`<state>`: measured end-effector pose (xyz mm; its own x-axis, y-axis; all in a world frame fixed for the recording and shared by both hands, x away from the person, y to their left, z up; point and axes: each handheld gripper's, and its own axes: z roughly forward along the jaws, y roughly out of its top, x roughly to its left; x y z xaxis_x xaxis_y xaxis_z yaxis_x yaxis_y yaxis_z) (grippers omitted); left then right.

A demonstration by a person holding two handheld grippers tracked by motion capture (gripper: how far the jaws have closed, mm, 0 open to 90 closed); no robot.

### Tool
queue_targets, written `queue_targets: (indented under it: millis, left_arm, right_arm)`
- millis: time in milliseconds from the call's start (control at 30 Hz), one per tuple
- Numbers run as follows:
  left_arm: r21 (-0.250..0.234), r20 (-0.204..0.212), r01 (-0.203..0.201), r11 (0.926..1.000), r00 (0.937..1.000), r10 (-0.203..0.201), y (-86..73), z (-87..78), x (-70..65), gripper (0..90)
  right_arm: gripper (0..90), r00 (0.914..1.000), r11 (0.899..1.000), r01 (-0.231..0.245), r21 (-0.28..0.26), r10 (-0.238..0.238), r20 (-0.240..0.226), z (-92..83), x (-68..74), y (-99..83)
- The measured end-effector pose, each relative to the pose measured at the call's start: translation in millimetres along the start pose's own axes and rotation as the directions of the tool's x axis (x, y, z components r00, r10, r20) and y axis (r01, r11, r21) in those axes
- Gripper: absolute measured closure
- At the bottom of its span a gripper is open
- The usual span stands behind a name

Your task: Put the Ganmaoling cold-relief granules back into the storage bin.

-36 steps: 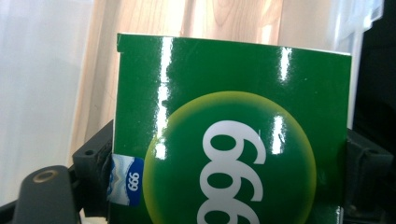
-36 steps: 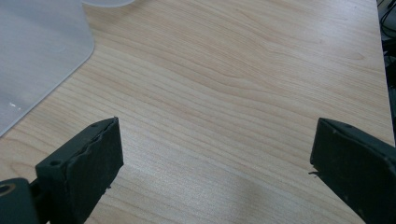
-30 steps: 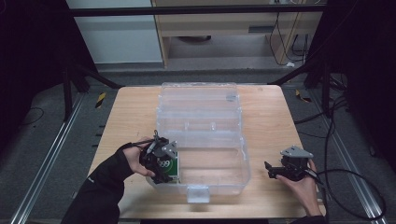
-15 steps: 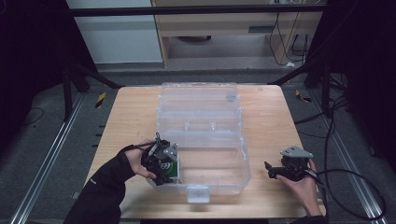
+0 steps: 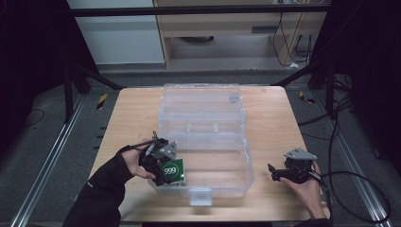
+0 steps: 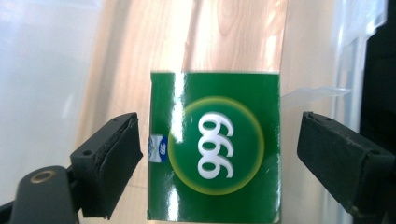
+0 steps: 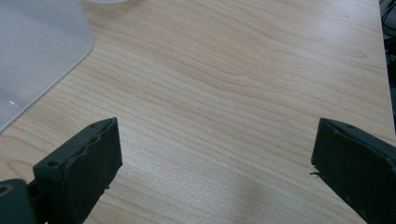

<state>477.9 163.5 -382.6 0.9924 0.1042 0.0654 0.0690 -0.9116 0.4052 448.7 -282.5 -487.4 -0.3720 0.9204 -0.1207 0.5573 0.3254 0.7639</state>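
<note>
In the high view the left gripper (image 5: 163, 171) hangs over the near left corner of the clear plastic lidded storage box (image 5: 222, 163) on the light wooden tabletop (image 5: 132, 113), with the small green cardboard carton marked 999 (image 5: 173, 171) at that corner, so the step looks like placing or fetching it. In the left gripper view the carton (image 6: 215, 147) sits between the jaws with a gap on each side, unpressed; their width changed little, so the next move calls for closing squarely or lifting clear. The right gripper view shows the right gripper (image 7: 212, 172) wide and empty above bare tabletop.
</note>
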Motion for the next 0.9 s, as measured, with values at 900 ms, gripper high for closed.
queue_targets:
  millis: [900]
  left_arm:
    - [-0.219,-0.186,0.272,0.9372,0.9313,-0.313,-73.1,-51.7,-2.4,25.0]
  right_arm:
    - [2.7,0.9998,1.0,-0.021,-0.001,0.021,0.003,-1.5,-1.1,-1.9]
